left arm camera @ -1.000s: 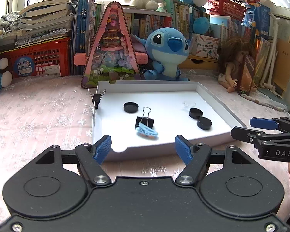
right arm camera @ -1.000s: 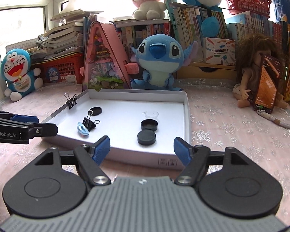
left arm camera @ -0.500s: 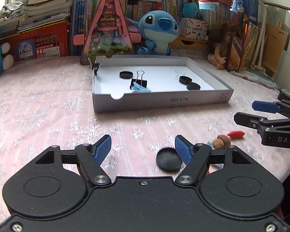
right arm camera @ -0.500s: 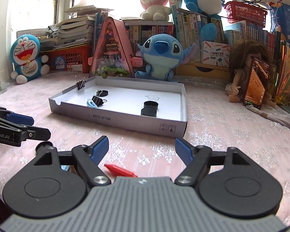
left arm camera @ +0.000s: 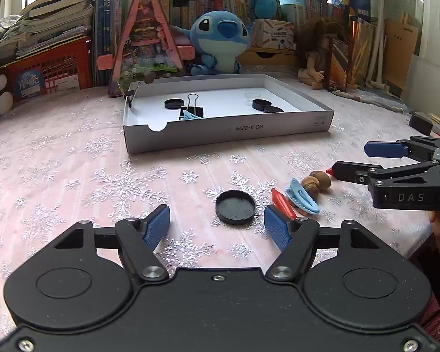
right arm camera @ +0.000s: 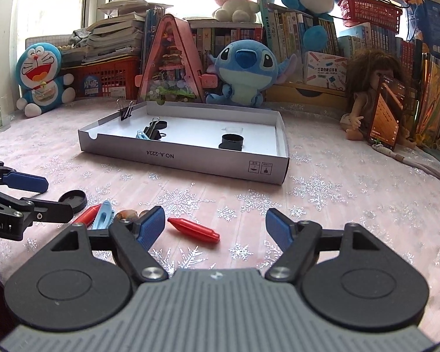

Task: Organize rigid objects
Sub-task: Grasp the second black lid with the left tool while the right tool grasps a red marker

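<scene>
Clutter of red crayon, blue clip & black lid lies near of white tray; left gripper & right gripper both wide, empty, tilted down.

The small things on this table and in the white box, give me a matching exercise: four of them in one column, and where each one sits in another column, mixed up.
Things:
1. black round lid
2. red crayon
3. small binder clip
4. light blue hair clip

Places:
A. clipped upright onto the rim of the white box
B. lying on the tablecloth ahead of the open right gripper
C. on the tablecloth, against two brown nuts
D. flat on the tablecloth ahead of the open left gripper

Pairs: 1-D, 2-B, 3-A, 4-C
</scene>
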### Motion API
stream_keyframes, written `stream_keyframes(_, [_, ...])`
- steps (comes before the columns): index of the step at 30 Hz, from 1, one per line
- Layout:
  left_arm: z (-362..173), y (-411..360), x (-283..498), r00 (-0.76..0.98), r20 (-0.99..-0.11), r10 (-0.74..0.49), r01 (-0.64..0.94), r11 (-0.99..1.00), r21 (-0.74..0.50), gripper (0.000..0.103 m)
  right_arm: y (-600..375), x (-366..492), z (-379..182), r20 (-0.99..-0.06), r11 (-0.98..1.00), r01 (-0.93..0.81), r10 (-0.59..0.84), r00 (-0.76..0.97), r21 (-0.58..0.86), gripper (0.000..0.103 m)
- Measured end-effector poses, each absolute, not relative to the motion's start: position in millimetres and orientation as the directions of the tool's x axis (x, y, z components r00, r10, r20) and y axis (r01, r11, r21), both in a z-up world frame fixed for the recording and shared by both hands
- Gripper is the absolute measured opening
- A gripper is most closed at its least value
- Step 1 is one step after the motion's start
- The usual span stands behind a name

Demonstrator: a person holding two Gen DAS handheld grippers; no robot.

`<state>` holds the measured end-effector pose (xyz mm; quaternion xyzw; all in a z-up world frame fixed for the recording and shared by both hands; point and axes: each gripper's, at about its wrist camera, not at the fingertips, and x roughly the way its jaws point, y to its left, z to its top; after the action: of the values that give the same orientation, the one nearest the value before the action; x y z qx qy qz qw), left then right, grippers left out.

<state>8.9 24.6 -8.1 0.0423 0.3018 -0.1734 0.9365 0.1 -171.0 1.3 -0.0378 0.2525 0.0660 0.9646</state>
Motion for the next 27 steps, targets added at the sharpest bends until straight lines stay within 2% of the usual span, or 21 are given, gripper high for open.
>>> stream_keyframes(7, [-11.6, 15.1, 9.8, 0.769, -0.567, -0.296, 0.348, 0.937, -0.018, 0.055, -168.6, -0.3, -2.8, -0.499, 0.992, -0.123, 0.092, 0.862, -0.029, 0.085])
stream_keyframes(12, [-13.0, 8.6, 8.4, 0.782, -0.551, -0.290, 0.345, 0.939, -0.005, 0.030, -166.7, -0.8, -3.3, -0.490, 0.997, -0.078, 0.070, 0.869, 0.004, 0.085])
stream_keyframes(18, [-10.1, 7.8, 10.9, 0.782, -0.552, -0.291, 0.332, 0.943, -0.028, 0.030, -160.0, 1.6, -3.7, -0.495, 1.000, -0.015, 0.025, 0.869, 0.024, 0.084])
stream_keyframes(23, [-6.4, 12.0, 14.4, 0.788, -0.549, -0.279, 0.307, 0.951, -0.044, 0.030, -155.4, 4.7, -5.9, -0.521, 1.000, 0.003, 0.013, 0.853, 0.031, 0.072])
stream_keyframes(27, [-3.1, 14.0, 16.8, 0.792, -0.548, -0.268, 0.290, 0.956, -0.049, 0.030, -152.8, 2.9, -7.5, -0.524, 0.999, -0.005, 0.025, 0.852, 0.039, 0.055])
